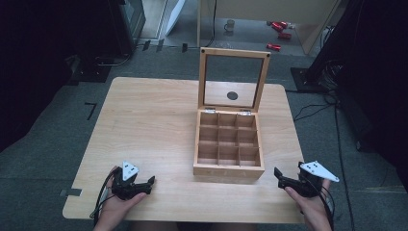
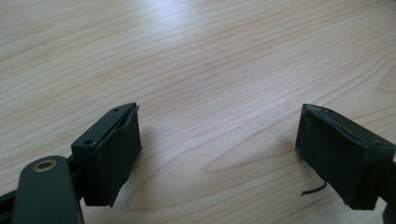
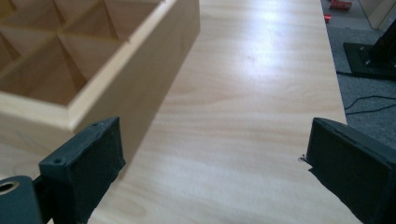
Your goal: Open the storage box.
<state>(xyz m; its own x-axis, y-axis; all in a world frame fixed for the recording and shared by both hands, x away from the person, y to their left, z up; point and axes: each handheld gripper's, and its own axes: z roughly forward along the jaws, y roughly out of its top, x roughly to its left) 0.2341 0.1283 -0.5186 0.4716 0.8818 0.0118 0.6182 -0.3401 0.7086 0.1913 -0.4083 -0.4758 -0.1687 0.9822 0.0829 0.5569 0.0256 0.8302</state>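
Grey carpet surrounds a pale wooden desk, where a nine-compartment wooden box sits right of centre, its glass-paned lid standing open. Both the left gripper and right gripper rest near the front edge, jaws apart and empty. Closing the lid probably wants a slow push from behind.

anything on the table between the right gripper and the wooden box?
Nothing visible. The right gripper sits open near the table's front right corner, and bare wood runs from it to the wooden box. In the right gripper view the box's front corner is just beyond the left of its fingers.
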